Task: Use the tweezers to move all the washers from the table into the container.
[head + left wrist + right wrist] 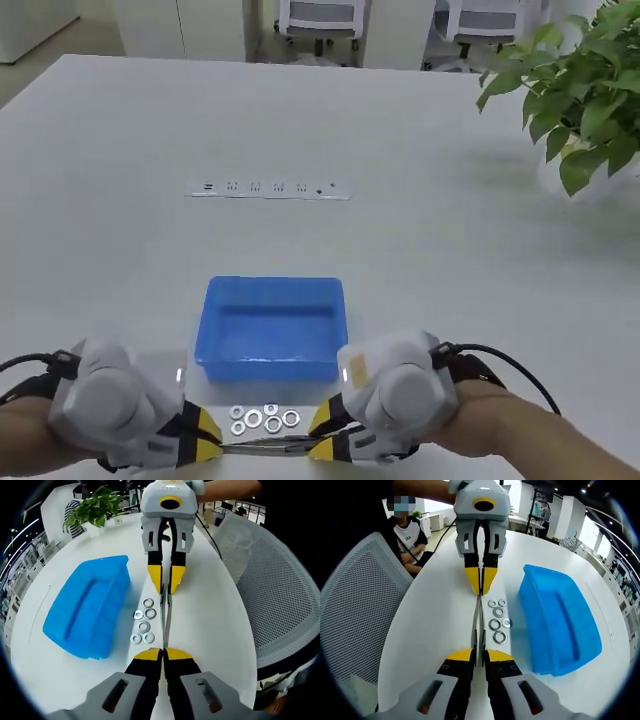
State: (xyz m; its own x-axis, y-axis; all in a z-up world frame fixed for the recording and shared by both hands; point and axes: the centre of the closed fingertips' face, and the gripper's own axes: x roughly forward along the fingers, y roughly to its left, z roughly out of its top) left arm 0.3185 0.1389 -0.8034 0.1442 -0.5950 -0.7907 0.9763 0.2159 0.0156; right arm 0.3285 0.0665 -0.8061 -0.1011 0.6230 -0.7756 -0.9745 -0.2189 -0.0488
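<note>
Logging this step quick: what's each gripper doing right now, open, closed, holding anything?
Left gripper: shut on one end of the tweezers.
Right gripper: shut on the other end of the tweezers.

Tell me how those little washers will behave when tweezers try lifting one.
The washers lie flat on the smooth table, so the tweezers will probably struggle to get under an edge. They look like shiny metal, likely slippery and prone to skid. Thin and small, probably light; dropped on edge, one might roll.

Six silver washers (262, 418) flat on worktop (300, 130), clustered near blue open container (272, 325). Slim metal tweezers (265, 447) horiz., just beside them.
</note>
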